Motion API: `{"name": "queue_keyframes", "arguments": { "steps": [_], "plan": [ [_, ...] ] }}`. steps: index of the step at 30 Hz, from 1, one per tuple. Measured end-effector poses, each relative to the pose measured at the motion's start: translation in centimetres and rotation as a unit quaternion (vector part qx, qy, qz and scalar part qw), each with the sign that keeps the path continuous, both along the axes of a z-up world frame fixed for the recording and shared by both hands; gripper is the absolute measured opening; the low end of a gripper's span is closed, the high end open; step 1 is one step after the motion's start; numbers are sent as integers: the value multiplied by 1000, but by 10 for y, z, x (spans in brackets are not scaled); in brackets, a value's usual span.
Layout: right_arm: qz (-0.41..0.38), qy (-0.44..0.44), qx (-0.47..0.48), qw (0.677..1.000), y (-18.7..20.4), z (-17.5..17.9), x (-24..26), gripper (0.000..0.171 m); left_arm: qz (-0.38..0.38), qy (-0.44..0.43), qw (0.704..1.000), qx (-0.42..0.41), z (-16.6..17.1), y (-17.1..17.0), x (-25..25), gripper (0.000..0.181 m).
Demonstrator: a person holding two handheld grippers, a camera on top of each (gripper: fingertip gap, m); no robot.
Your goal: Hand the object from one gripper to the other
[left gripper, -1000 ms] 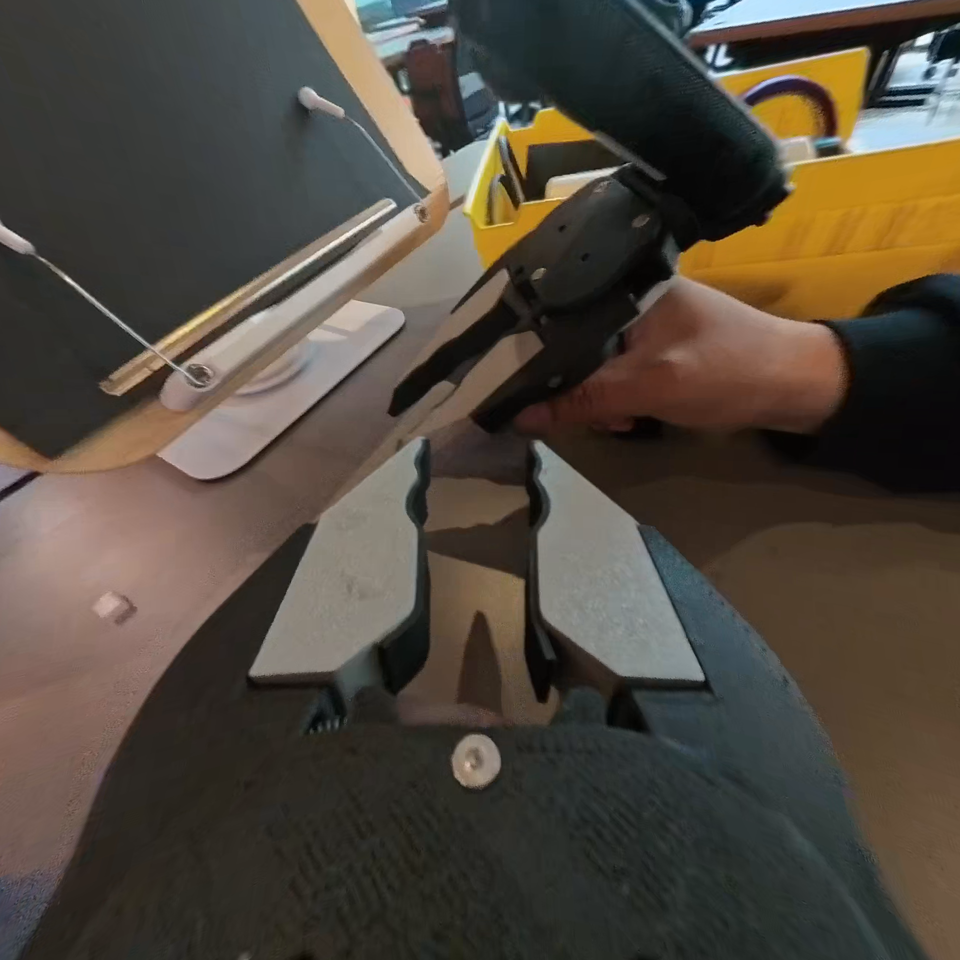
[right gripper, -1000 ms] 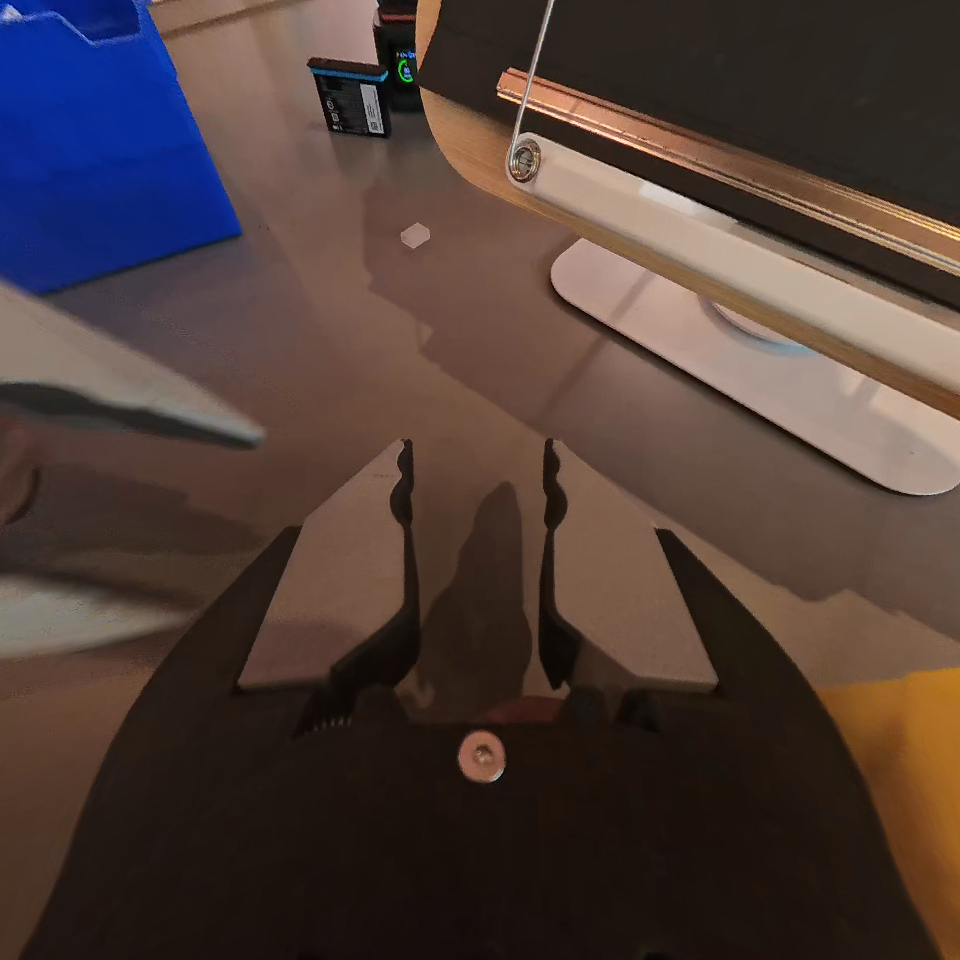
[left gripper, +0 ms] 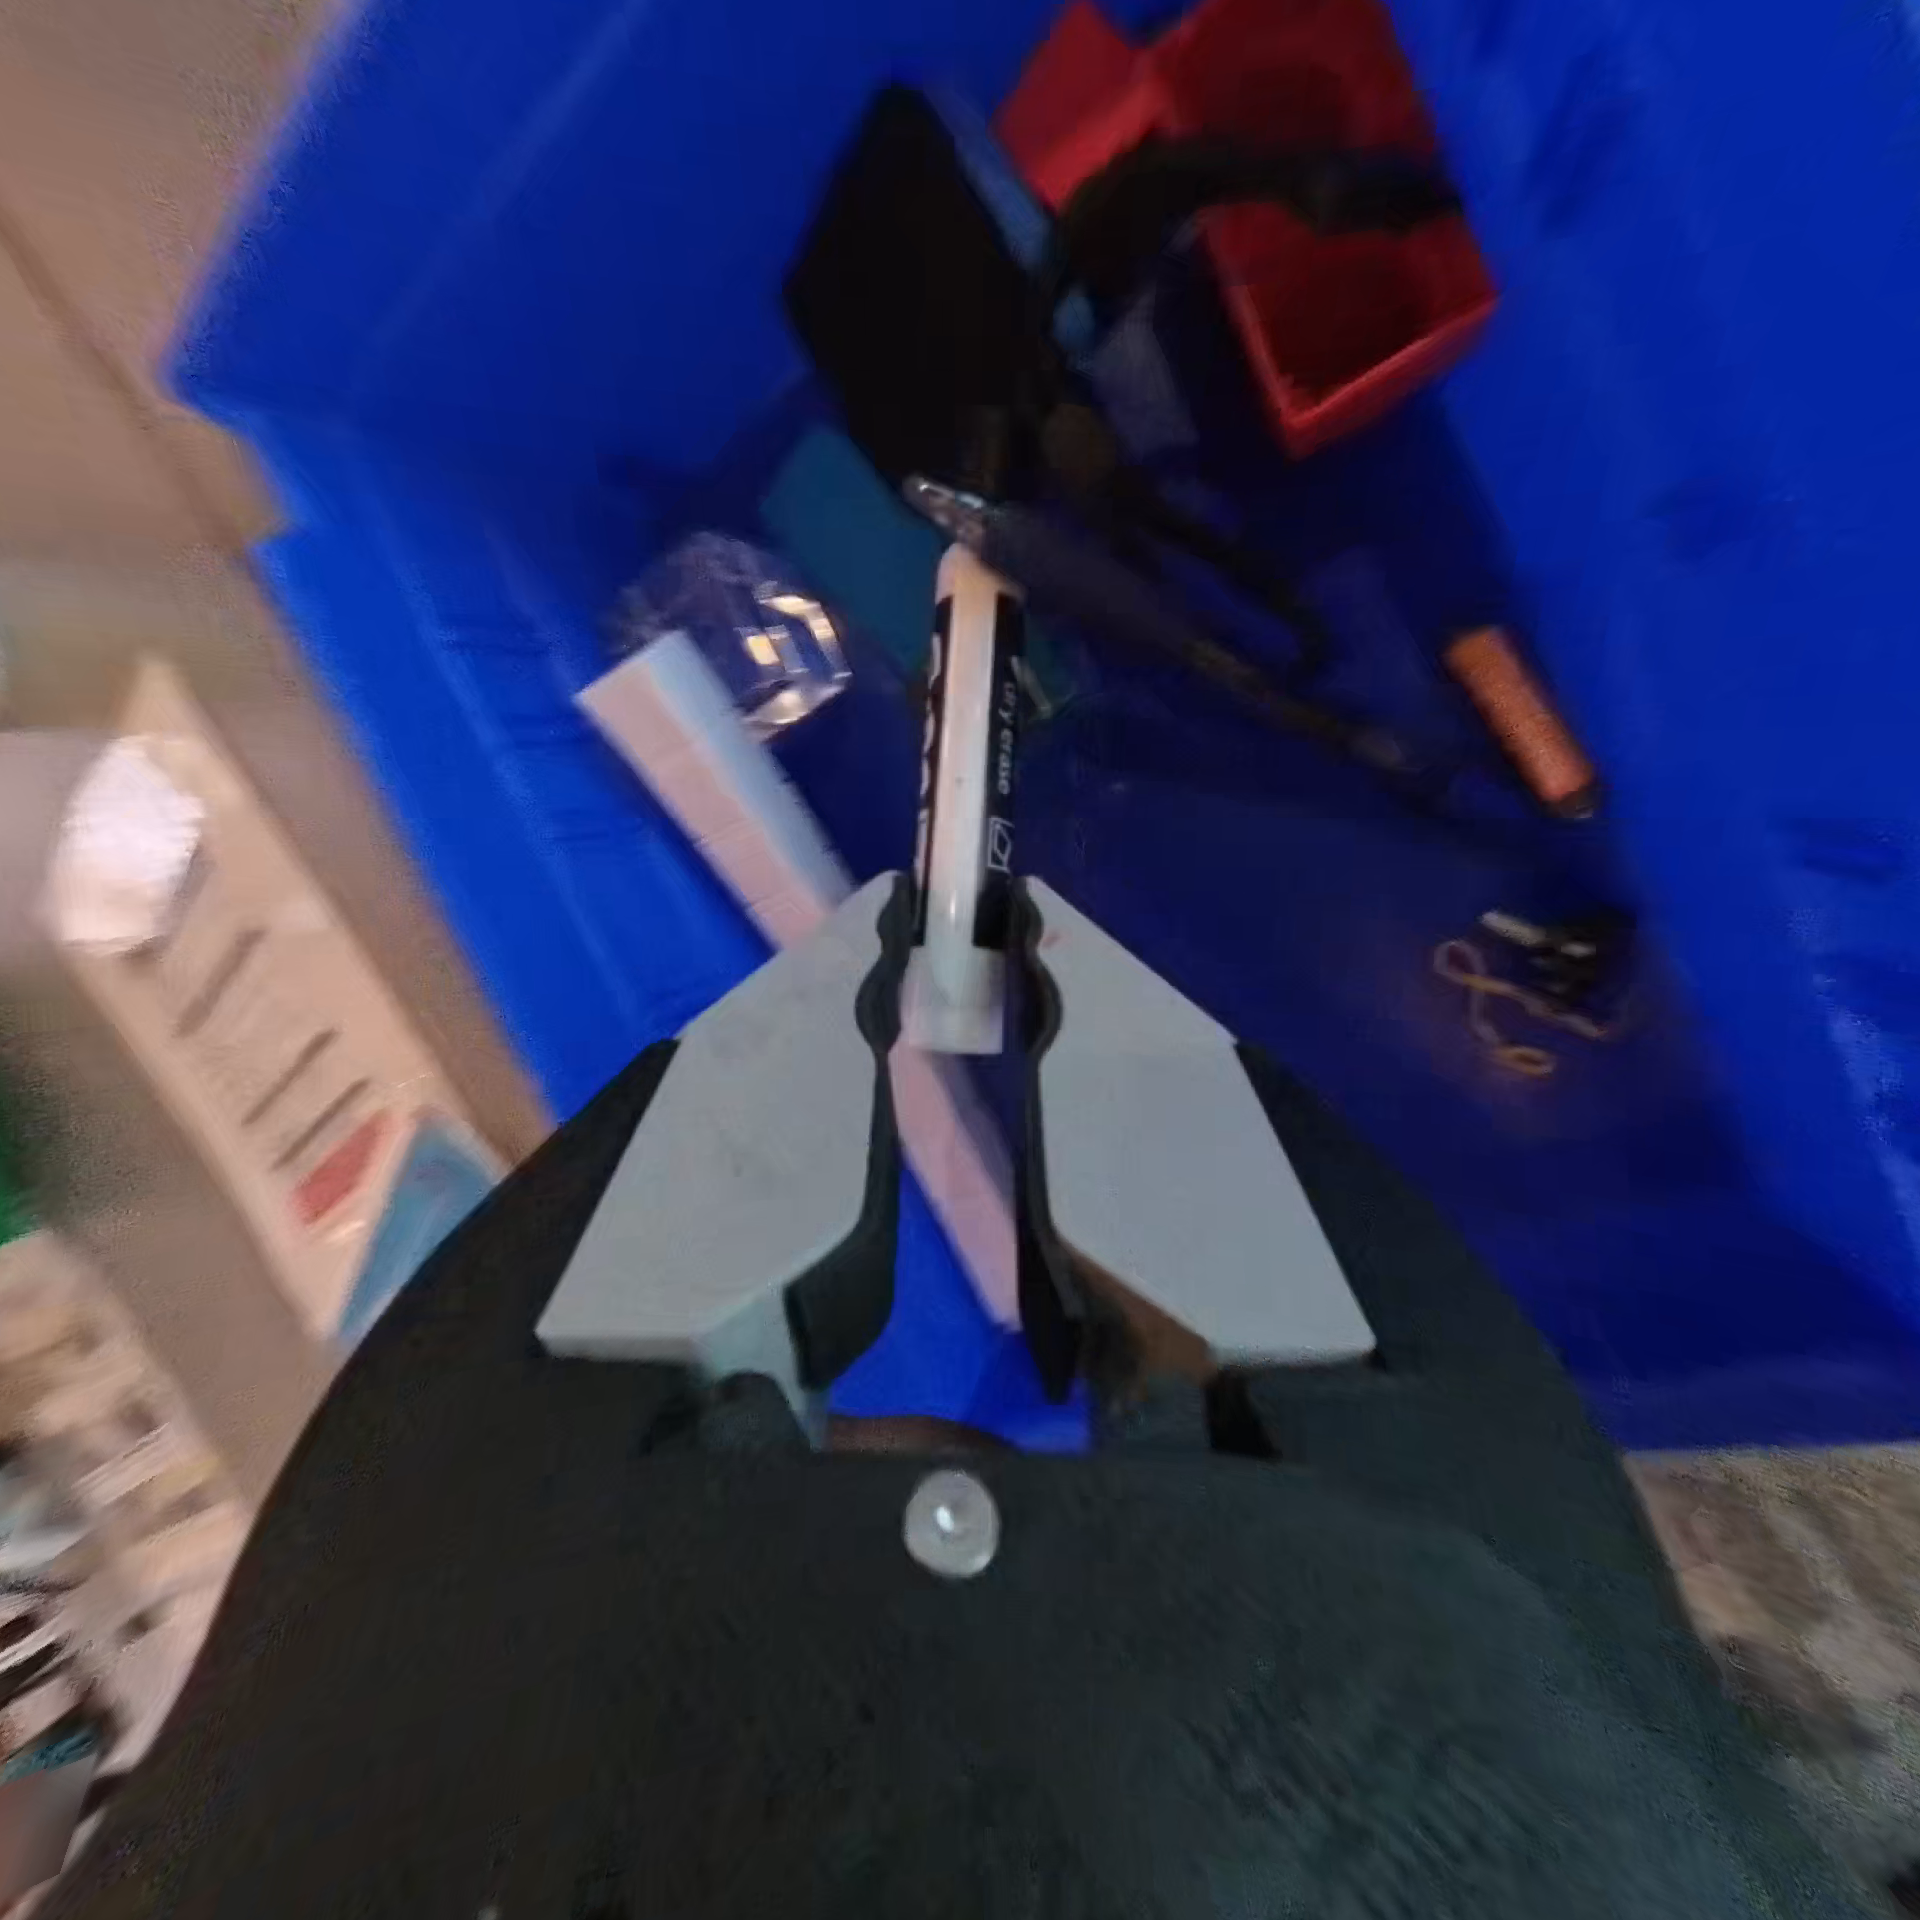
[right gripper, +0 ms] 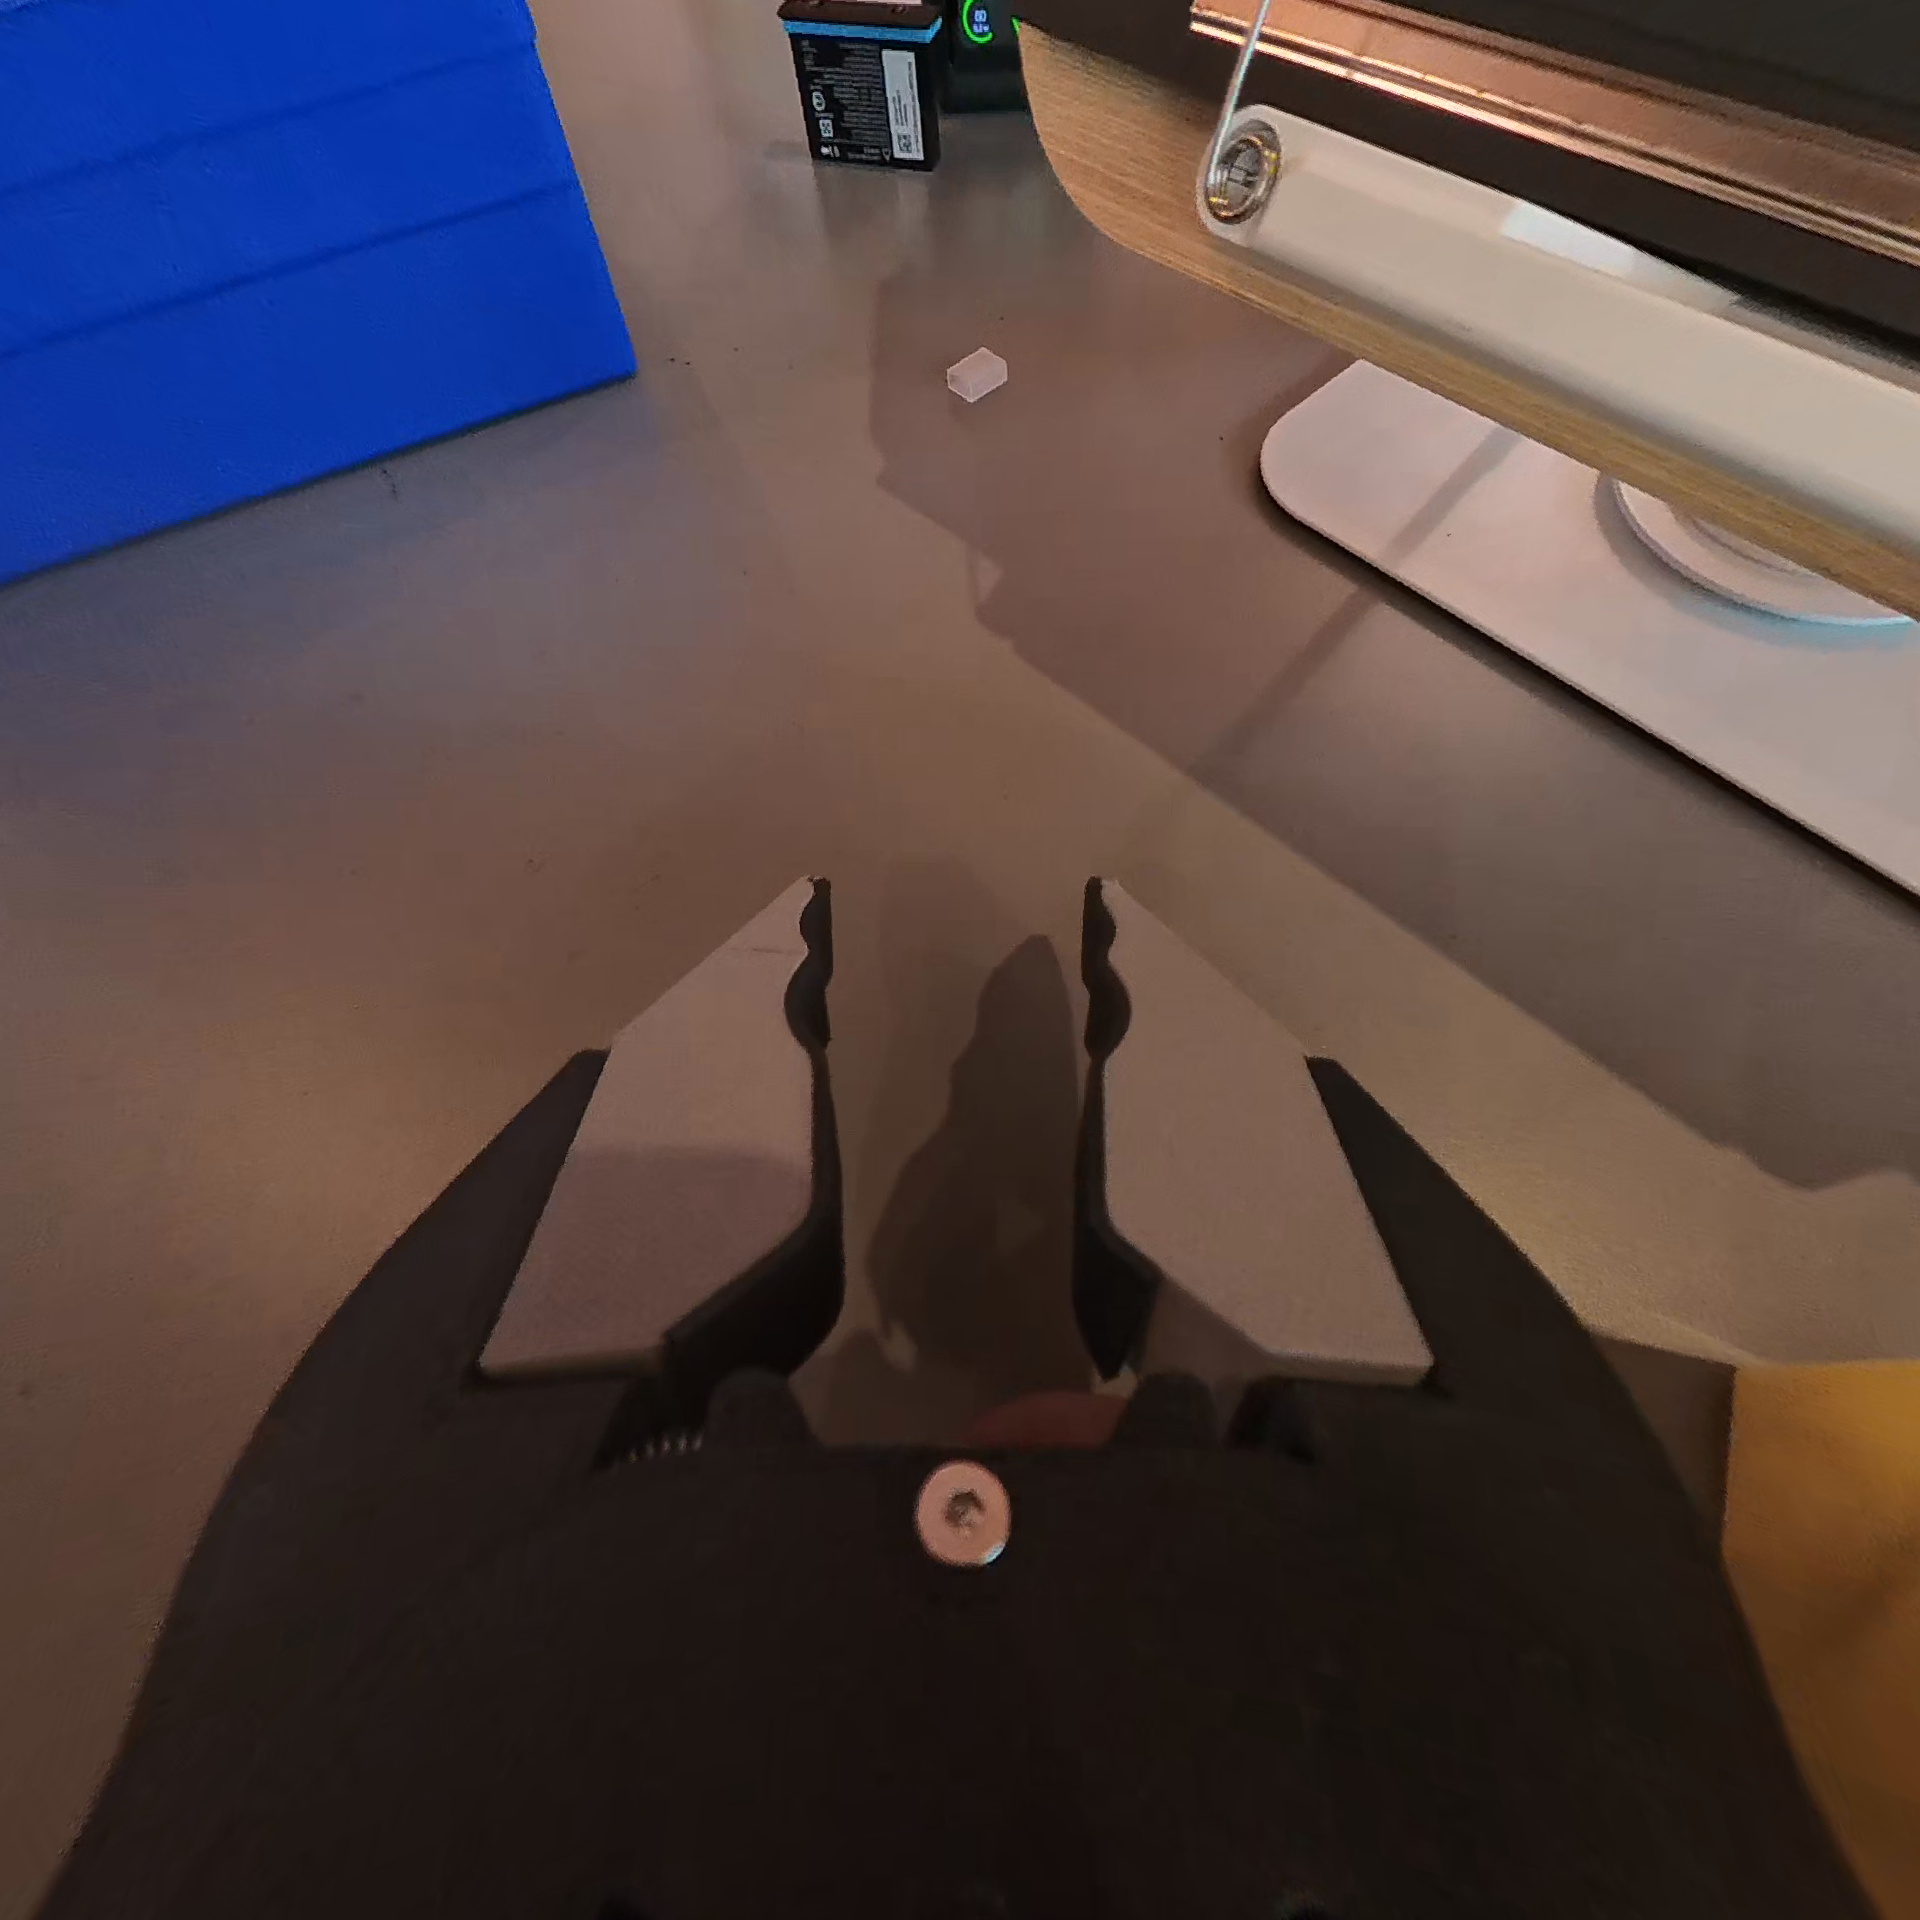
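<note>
Left claw (left gripper: 961,940) gripping the white marker (left gripper: 961,769) by its near end, over the open blue bin (left gripper: 499,436); barrel pointing away from the camera, far end among the bin's clutter. Apparently lifting clear, though blur leaving it uncertain whether the far tip is touching anything. Pickup thus looking done; transfer itself not yet begun.

Right claw (right gripper: 956,904) resting low over the brown worktop (right gripper: 416,831), jaws moderately parted, holding nothing, facing a stand's white base (right gripper: 1507,582).

Showing only in the left wrist view: marker, bin interior, red box (left gripper: 1340,281), clear cube (left gripper: 769,655). Showing only in the right wrist view: bin's outer wall, small black battery (right gripper: 868,99), tiny clear block (right gripper: 977,374).
</note>
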State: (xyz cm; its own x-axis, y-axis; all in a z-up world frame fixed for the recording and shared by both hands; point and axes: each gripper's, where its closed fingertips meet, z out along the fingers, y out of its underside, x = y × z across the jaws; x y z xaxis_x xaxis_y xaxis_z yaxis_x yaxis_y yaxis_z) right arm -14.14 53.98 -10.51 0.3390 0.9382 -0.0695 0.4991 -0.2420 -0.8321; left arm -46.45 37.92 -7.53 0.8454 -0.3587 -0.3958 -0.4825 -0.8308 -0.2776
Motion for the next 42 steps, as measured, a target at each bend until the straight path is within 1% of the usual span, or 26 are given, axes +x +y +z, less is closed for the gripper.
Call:
{"name": "queue_keyframes", "arguments": {
  "steps": [1, 4, 5, 6, 7, 8, 10, 12, 15, 17, 19, 21, 22, 23, 25, 27, 28, 30, 31, 33, 35, 37, 38, 39, 41, 42],
  "plan": [
    [2, -2, 1, 1000, -1, 0, 0, 44, 5, 56, 998, 18, 25, -2, -13, 16],
    [6, -9, 3, 1000, -2, -2, -1, 44, 14, 202, 976, 74, 108, -7, -38, 17],
    [6, -9, 4, 1000, -2, -2, -1, 44, 14, 238, 966, 101, 134, -6, -39, 17],
    [8, -6, 7, 1000, -2, -1, -1, 44, 10, 250, 959, 134, 157, -3, -33, 17],
    [15, 4, 9, 1000, -5, 2, -2, 44, -1, 228, 958, 172, 173, 3, -17, 17],
    [28, 26, 9, 999, -9, 8, -5, 46, -21, 173, 960, 218, 183, 14, 10, 17],
    [59, 98, -4, 993, -23, 29, -13, 48, -70, 14, 953, 294, 194, 32, 78, 16],
    [98, 170, -42, 980, -40, 52, -17, 54, -113, -94, 933, 328, 188, 47, 139, 16],
    [155, 282, -84, 943, -58, 94, -11, 63, -162, -234, 897, 338, 149, 67, 228, 16],
    [180, 346, -102, 915, -63, 121, 0, 68, -184, -268, 884, 337, 122, 85, 272, 16],
    [160, 378, -95, 907, -51, 136, 12, 61, -202, -294, 871, 339, 105, 104, 301, 16],
    [123, 378, -82, 914, -34, 138, 20, 56, -248, -367, 834, 330, 97, 114, 332, 16],
    [113, 372, -80, 918, -29, 137, 22, 57, -261, -379, 824, 330, 91, 120, 341, 16],
    [109, 371, -79, 919, -27, 137, 24, 56, -271, -385, 822, 320, 82, 127, 347, 16],
    [99, 368, -79, 921, -22, 136, 25, 48, -296, -426, 798, 308, 72, 133, 364, 16],
    [81, 349, -83, 930, -15, 127, 23, 41, -301, -449, 781, 313, 66, 142, 371, 16],
    [74, 340, -85, 934, -13, 123, 22, 41, -299, -457, 773, 323, 66, 147, 371, 16],
    [64, 335, -86, 936, -10, 120, 21, 43, -285, -478, 755, 347, 66, 155, 366, 15],
    [62, 337, -85, 935, -10, 120, 21, 45, -278, -492, 749, 346, 64, 158, 362, 15],
    [54, 338, -82, 936, -8, 118, 20, 48, -265, -503, 747, 344, 62, 162, 354, 16],
    [41, 339, -67, 938, -5, 115, 19, 49, -242, -509, 739, 369, 63, 164, 341, 15],
    [27, 322, -42, 945, -2, 107, 16, 50, -203, -540, 716, 394, 69, 166, 329, 15],
    [16, 309, -23, 951, 1, 103, 15, 51, -191, -538, 707, 417, 72, 167, 323, 16],
    [7, 297, 0, 955, 4, 99, 15, 52, -194, -523, 708, 433, 72, 167, 322, 16],
    [3, 279, 36, 960, 6, 96, 14, 54, -217, -490, 720, 440, 69, 164, 330, 16],
    [2, 274, 46, 961, 6, 95, 13, 55, -220, -487, 717, 447, 71, 163, 333, 16]
  ]
}}
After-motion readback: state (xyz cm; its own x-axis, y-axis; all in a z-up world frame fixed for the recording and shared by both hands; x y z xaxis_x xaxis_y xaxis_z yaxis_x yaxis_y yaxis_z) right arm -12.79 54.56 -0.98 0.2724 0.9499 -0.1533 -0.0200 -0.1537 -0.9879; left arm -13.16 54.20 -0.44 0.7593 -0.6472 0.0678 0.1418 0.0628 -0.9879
